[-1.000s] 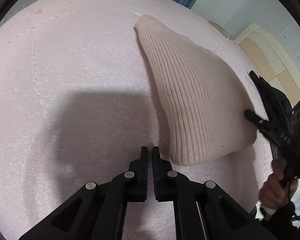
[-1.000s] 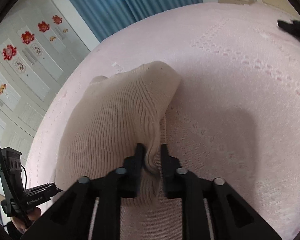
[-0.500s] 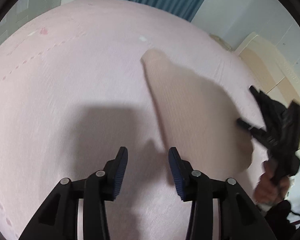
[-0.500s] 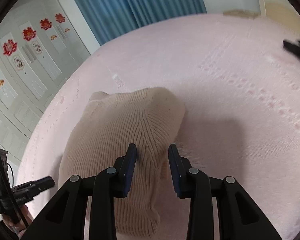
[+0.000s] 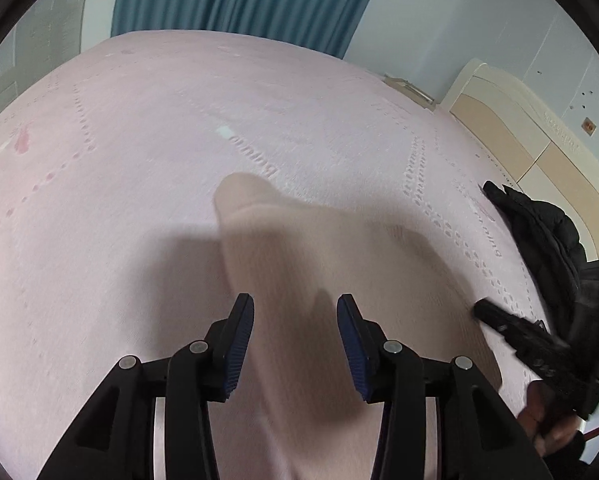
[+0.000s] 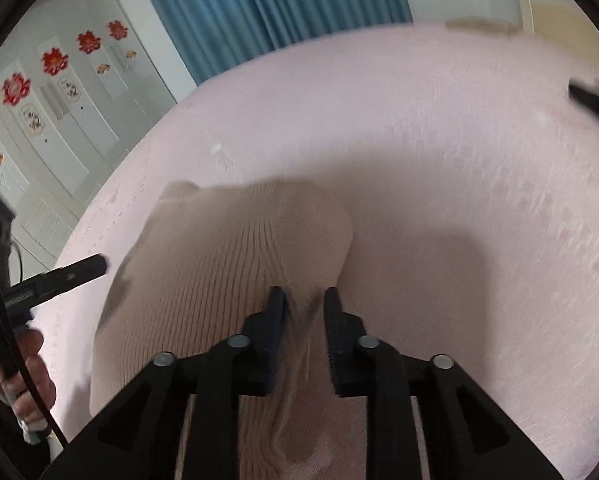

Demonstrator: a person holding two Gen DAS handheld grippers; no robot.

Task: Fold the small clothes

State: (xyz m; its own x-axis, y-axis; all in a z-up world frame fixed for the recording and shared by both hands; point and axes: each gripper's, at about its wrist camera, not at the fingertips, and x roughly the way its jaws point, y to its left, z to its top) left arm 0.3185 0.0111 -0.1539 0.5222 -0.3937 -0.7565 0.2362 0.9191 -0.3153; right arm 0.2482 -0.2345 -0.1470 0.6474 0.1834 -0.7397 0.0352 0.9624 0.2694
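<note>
Fabric of the beige knit garment lies on the pink bed, long axis running away from both grippers, bunched between the right gripper's half-parted fingers while the left gripper gapes over its near end.

Matte black two-finger left gripper and right gripper: ribbed blue pads, silver pivot screws.
</note>
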